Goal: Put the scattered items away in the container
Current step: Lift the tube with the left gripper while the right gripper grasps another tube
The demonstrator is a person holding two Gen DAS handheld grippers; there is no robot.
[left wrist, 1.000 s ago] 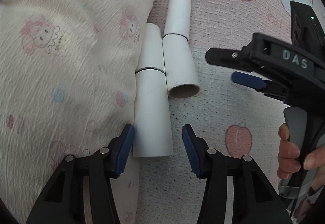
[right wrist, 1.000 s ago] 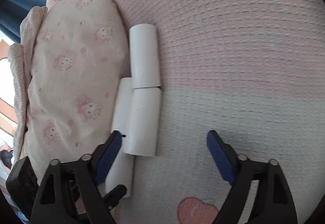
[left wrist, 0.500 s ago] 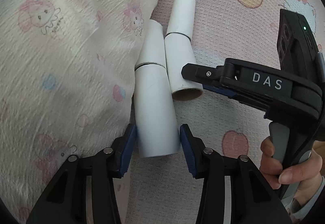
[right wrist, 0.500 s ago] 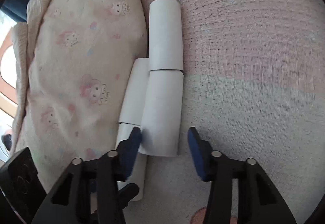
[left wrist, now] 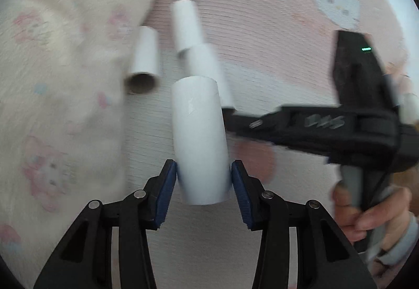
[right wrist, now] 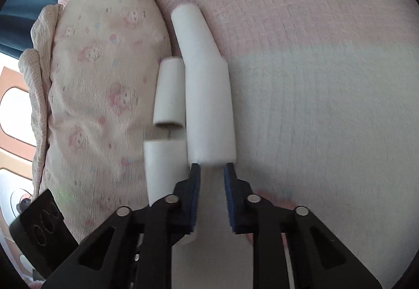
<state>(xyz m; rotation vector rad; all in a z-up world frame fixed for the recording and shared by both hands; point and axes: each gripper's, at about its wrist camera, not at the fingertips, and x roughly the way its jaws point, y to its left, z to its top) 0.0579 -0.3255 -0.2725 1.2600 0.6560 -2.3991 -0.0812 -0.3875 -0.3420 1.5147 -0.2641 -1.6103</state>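
Several white cardboard tubes lie on a pink bedcover beside a pillow. My left gripper (left wrist: 204, 180) is shut on one white tube (left wrist: 200, 142) and holds it lifted off the cover. A second tube (left wrist: 145, 63) with its brown open end showing lies by the pillow, and a third tube (left wrist: 186, 24) lies farther back. My right gripper (right wrist: 211, 177) is closed on the near end of a fourth tube (right wrist: 209, 110); in the left wrist view this gripper (left wrist: 230, 116) crosses from the right. The left-held tube also shows in the right wrist view (right wrist: 165, 165). No container is in view.
A cream pillow (left wrist: 57, 58) with cartoon prints fills the left side and shows too in the right wrist view (right wrist: 104, 95). The pink cartoon-print bedcover (left wrist: 275, 34) stretches to the right. A hand (left wrist: 366, 210) holds the right gripper's handle.
My left gripper closed on the near tube and lifted it away from the one behind. My right gripper narrowed onto the end of the tube beside it. The view is blurred by motion.
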